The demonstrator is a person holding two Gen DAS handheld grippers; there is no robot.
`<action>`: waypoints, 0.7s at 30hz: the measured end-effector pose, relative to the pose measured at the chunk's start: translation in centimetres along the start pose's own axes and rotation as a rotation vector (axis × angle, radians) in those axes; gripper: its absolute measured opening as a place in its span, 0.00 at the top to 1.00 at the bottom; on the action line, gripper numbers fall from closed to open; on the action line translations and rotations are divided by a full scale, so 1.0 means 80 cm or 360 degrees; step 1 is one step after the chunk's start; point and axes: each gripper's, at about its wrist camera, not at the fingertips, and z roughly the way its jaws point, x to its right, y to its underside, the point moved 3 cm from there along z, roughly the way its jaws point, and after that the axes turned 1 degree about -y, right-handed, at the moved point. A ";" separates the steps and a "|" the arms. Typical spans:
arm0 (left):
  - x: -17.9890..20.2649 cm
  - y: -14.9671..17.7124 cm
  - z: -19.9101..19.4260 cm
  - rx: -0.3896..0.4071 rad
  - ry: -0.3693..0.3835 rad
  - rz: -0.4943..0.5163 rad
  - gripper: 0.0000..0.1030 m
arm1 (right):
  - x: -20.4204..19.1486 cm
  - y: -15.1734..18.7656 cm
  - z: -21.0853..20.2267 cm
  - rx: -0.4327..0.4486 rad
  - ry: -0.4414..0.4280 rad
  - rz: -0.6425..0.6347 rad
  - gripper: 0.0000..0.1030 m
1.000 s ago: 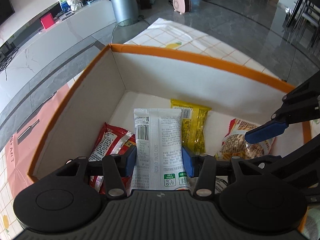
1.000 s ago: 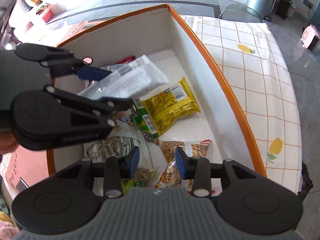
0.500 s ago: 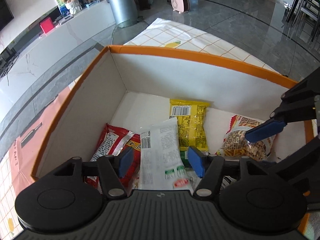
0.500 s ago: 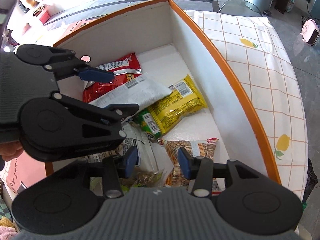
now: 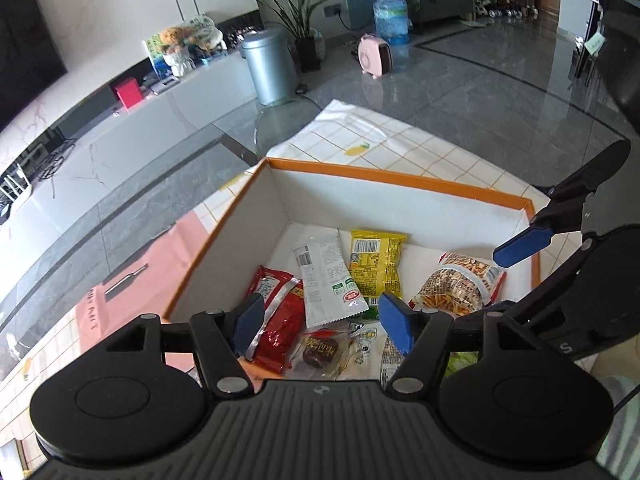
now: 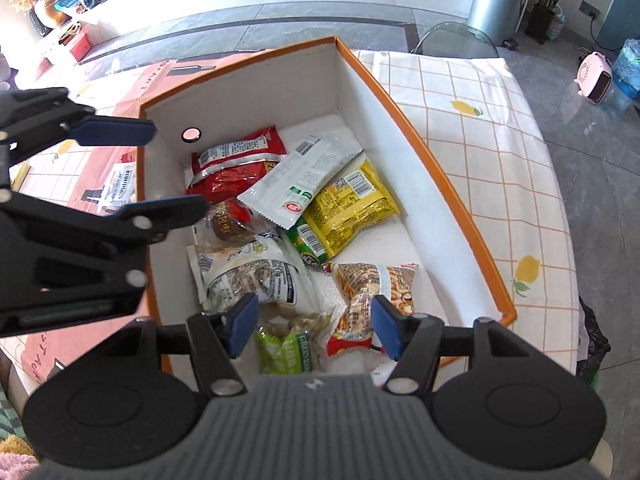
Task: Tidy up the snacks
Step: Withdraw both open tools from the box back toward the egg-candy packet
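Covering table: checked cloth (image 6: 492, 128) (lemon print)

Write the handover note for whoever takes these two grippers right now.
Left gripper: open, empty, above the box's near edge.
Right gripper: open, empty, over the box.
Orange-rimmed box holds the snacks: the white packet lies across the red packet and yellow packet.
Done: white packet is in the box.
Left: one packet lies outside on the table beside the box; probably the next to go in.
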 end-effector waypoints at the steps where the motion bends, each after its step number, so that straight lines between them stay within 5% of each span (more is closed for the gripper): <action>1: -0.001 0.002 -0.011 0.0016 -0.0008 -0.0012 0.25 | -0.003 0.003 -0.006 0.0012 0.0006 0.0002 0.40; 14: -0.028 0.066 -0.131 0.0299 -0.0190 -0.0288 0.22 | -0.051 0.054 -0.089 0.0435 -0.0054 0.0212 0.36; 21: -0.031 0.125 -0.156 0.0344 -0.0305 -0.0354 0.20 | -0.101 0.101 -0.094 0.0654 -0.0150 0.0350 0.30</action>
